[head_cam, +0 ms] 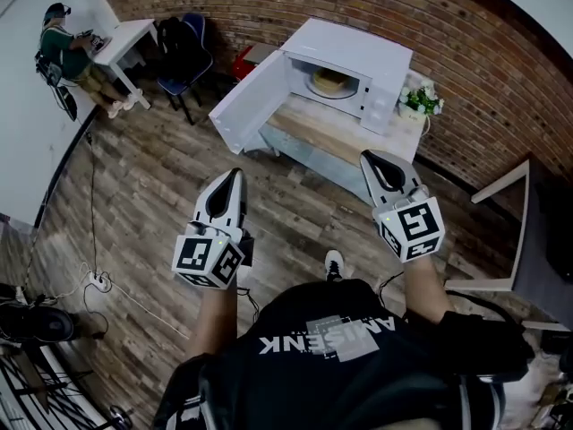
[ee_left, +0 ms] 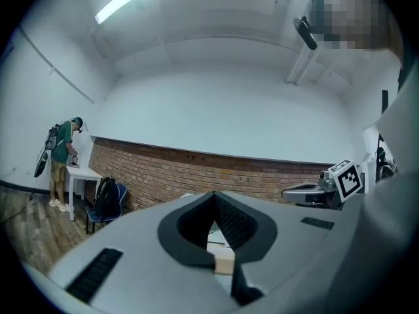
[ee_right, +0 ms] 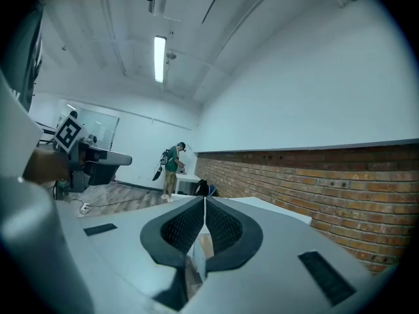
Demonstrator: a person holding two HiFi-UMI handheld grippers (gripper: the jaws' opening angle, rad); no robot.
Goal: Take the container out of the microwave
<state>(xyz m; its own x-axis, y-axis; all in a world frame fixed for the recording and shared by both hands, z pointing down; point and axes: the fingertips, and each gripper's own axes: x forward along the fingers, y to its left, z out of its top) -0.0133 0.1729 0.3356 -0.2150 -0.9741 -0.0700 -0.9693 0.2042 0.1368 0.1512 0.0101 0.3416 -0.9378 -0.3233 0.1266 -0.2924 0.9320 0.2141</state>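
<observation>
A white microwave (head_cam: pixel 358 56) stands on a low wooden-topped table (head_cam: pixel 313 133) against the brick wall, with its door (head_cam: pixel 253 101) swung wide to the left. Inside it sits a round, pale container (head_cam: pixel 329 81). Both grippers are held out level above the wooden floor, well short of the table. My left gripper (head_cam: pixel 236 174) points at the open door's lower edge; its jaws meet at the tip (ee_left: pixel 214 193) with nothing between them. My right gripper (head_cam: pixel 367 157) points at the table's front edge, jaws closed and empty (ee_right: pixel 204 198).
A small potted plant (head_cam: pixel 419 101) stands on the table right of the microwave. At the back left a person (head_cam: pixel 67 52) stands at a white desk, with a chair and black backpack (head_cam: pixel 183 47) nearby. A white frame (head_cam: pixel 510 231) stands at right. A power strip (head_cam: pixel 98 282) and cable lie on the floor at left.
</observation>
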